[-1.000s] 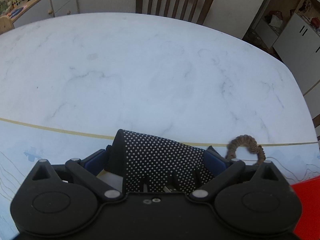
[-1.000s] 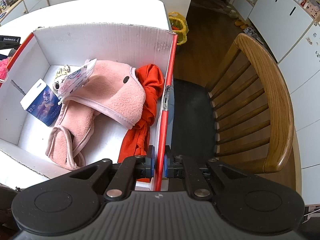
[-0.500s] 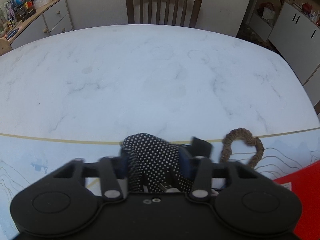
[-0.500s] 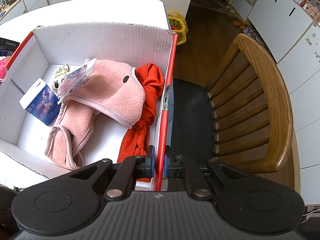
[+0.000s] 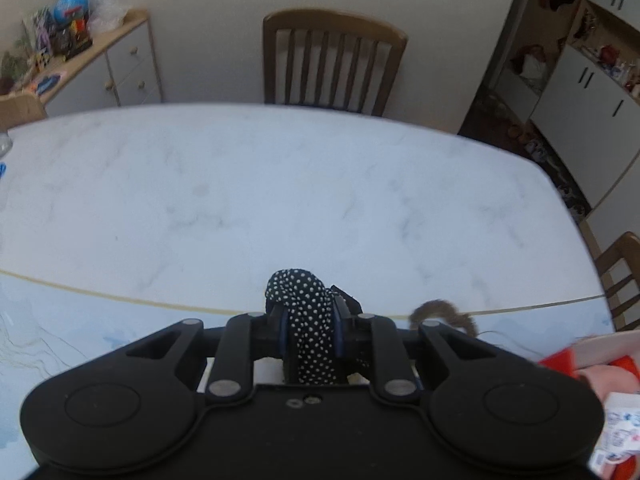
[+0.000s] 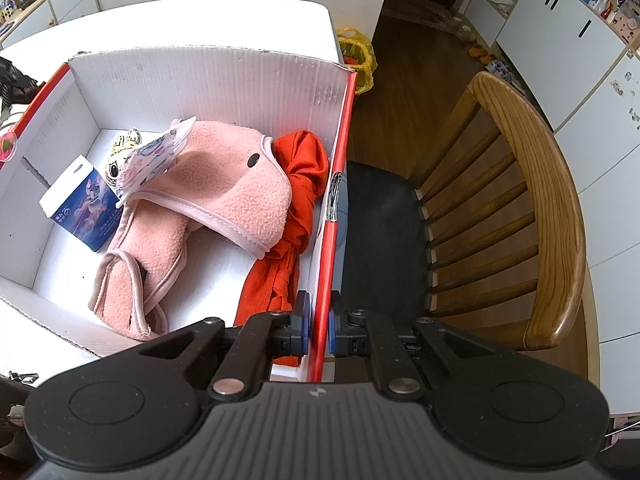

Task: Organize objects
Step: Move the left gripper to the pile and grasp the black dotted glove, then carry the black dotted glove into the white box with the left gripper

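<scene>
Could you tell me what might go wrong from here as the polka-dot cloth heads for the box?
The left gripper has just closed its jaws on the polka-dot cloth; loose fabric could slip free. The brown hair tie lies close by and might get dragged. The right gripper pinches the box wall, which could tip.

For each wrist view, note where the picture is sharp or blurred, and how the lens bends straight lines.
Left wrist view: motion-blurred throughout, the table edge bowed, only the left gripper and its polka-dot cloth fairly crisp. Right wrist view: sharp; box walls and chair curve outward.
</scene>
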`<state>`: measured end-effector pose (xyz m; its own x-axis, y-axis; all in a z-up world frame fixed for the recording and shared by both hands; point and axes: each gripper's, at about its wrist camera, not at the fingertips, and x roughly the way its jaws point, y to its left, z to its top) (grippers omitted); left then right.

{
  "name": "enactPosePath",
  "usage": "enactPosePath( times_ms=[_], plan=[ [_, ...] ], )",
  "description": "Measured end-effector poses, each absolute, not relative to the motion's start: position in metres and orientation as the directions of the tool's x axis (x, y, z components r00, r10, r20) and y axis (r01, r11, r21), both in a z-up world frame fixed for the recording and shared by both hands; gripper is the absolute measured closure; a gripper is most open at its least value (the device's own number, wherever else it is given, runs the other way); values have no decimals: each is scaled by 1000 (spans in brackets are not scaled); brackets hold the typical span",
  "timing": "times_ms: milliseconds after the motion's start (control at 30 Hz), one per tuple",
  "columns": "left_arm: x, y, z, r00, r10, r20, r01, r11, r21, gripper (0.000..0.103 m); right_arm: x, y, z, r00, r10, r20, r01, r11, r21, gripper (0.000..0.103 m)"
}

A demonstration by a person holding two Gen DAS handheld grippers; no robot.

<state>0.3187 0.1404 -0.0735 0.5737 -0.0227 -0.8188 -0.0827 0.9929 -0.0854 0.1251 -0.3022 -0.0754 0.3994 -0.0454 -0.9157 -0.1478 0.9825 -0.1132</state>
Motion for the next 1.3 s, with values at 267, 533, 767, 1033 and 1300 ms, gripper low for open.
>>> enactPosePath(
  times_ms=[267, 533, 767, 1033, 1300],
  plan=[
    [289, 103, -26, 602, -106, -792, 43, 994, -101, 85, 124, -300, -75, 401, -48, -915, -153, 981, -118, 95],
    [255, 53, -2, 609, -217, -763, 182, 974, -132, 85, 123, -300, -74, 405, -38, -914, -164, 980, -113, 95],
    [234, 9, 8, 606, -321, -728, 290, 941, -174, 85, 122, -301, -73, 405, -30, -914, -174, 979, -109, 95],
    [217, -46, 0, 525, -446, -725, 441, 871, -217, 85, 122, -302, -72, 403, -21, -915, -180, 978, -102, 95],
    [200, -88, -23, 419, -511, -751, 554, 799, -235, 85, 122, -304, -73, 404, -13, -915, -187, 977, -97, 95]
  ],
)
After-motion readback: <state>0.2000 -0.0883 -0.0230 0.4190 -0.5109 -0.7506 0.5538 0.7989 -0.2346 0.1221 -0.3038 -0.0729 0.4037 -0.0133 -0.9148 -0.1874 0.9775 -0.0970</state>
